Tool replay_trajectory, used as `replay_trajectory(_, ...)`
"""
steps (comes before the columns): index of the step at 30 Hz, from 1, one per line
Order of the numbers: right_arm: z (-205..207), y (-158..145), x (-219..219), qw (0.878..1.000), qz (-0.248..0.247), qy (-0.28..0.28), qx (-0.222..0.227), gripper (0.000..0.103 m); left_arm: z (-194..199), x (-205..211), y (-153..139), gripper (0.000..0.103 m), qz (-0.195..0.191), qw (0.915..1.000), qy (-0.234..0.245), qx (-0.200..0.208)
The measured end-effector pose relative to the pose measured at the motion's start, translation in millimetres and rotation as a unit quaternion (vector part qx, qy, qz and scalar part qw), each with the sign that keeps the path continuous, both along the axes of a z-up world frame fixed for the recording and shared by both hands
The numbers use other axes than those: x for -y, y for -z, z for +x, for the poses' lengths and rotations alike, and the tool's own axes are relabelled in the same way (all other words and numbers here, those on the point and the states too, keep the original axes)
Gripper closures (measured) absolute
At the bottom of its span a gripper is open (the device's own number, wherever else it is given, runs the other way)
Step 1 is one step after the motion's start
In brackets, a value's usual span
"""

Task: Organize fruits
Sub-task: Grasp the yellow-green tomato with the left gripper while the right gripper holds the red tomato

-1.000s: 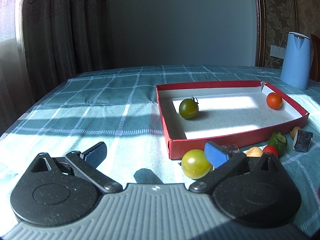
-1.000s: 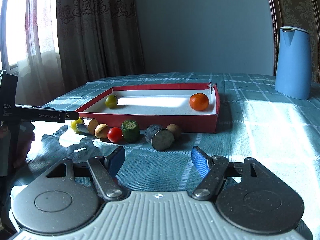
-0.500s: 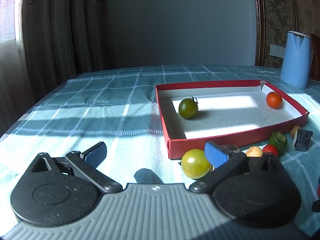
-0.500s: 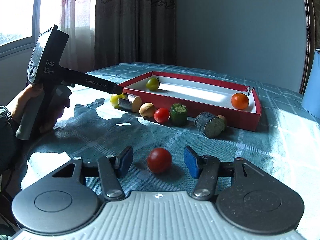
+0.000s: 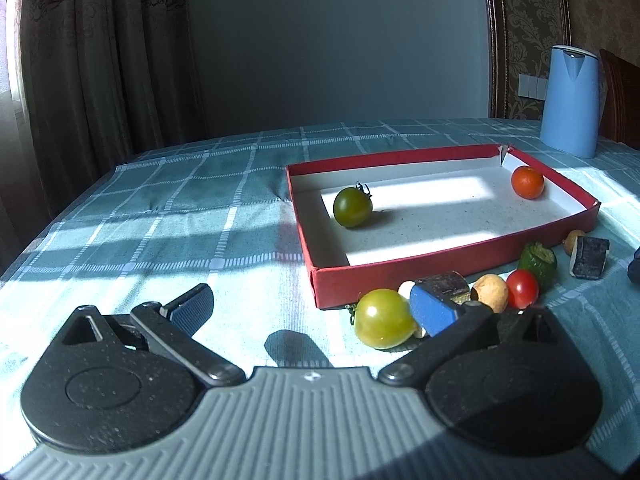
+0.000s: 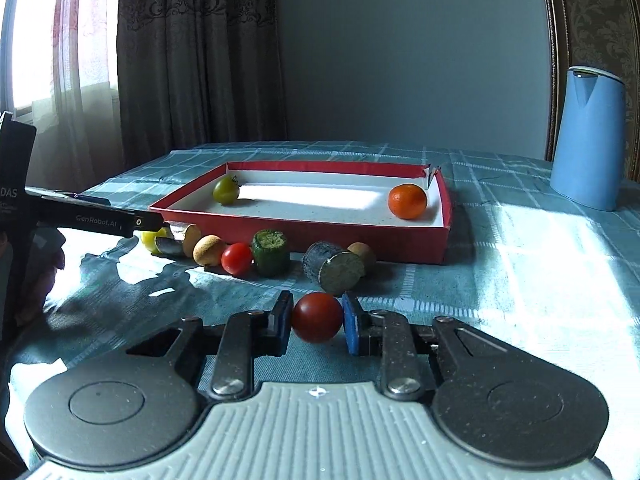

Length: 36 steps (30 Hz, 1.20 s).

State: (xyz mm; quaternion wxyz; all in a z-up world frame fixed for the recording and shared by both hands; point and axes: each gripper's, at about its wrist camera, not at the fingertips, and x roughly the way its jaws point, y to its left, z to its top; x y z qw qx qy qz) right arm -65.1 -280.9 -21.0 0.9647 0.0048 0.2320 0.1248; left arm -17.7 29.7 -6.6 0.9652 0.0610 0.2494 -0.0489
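Left wrist view: left gripper (image 5: 312,312) has its fingers spread wide, nothing between them. Yellow-green tomato (image 5: 384,319) lies on the counter (image 5: 160,216) just beside the right finger, at about 1 o'clock from the gripper. Red tray (image 5: 452,268) sits at 1 o'clock beyond it, with 1 dark green tomato (image 5: 352,207) and 1 orange fruit (image 5: 527,182) inside. The remaining pieces line the tray's near wall.

Right wrist view: right gripper (image 6: 317,320) has just been closing; its fingers now pinch a dark red tomato (image 6: 317,317) from both sides, low over the counter. Tray at 12 o'clock. In front of it are a small red tomato (image 6: 237,258), a green chunk (image 6: 271,252), a grey cylinder (image 6: 333,267) and 2 tan pieces. Blue kettle (image 6: 588,138) at 2 o'clock, well apart.

Step, as I read it: pick of the dark red tomato, grip just made. Next: lift clear, carry forward over the row and the tray wall, release on bare tray floor between the 2 fruits. Round and smooth, so it may roll on release.
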Motion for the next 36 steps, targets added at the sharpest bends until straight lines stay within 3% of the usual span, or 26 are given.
replay_trajectory(5,33,-6,15,0.998,-0.017,0.057,0.0,0.077,1,1,2,0.0,0.0,1.0,0.008,-0.005)
replay_trajectory(12,70,-3,12,0.997,-0.013,0.074,-0.02,0.077,7,8,6,0.0,0.005,0.9985,0.043,-0.032)
replay_trajectory(17,72,0,15,0.997,0.003,0.073,-0.027,0.077,11,15,11,0.0,0.031,0.9981,0.033,-0.042)
replay_trajectory(22,73,0,19,0.997,0.017,0.074,-0.032,0.077,9,29,13,0.002,0.091,0.9954,0.007,-0.03)
replay_trajectory(25,73,0,18,0.997,0.016,0.073,-0.03,0.077,4,37,13,0.015,0.114,0.9932,0.017,-0.017)
replay_trajectory(27,73,0,18,0.997,0.015,0.072,-0.031,0.077,4,39,12,0.031,0.109,0.9935,0.028,-0.02)
replay_trajectory(29,73,1,19,0.997,0.016,0.072,-0.034,0.077,4,38,12,0.038,0.097,0.9943,0.038,-0.023)
replay_trajectory(36,73,1,19,0.997,0.017,0.073,-0.034,0.077,7,27,11,0.046,0.051,0.9968,0.048,-0.038)
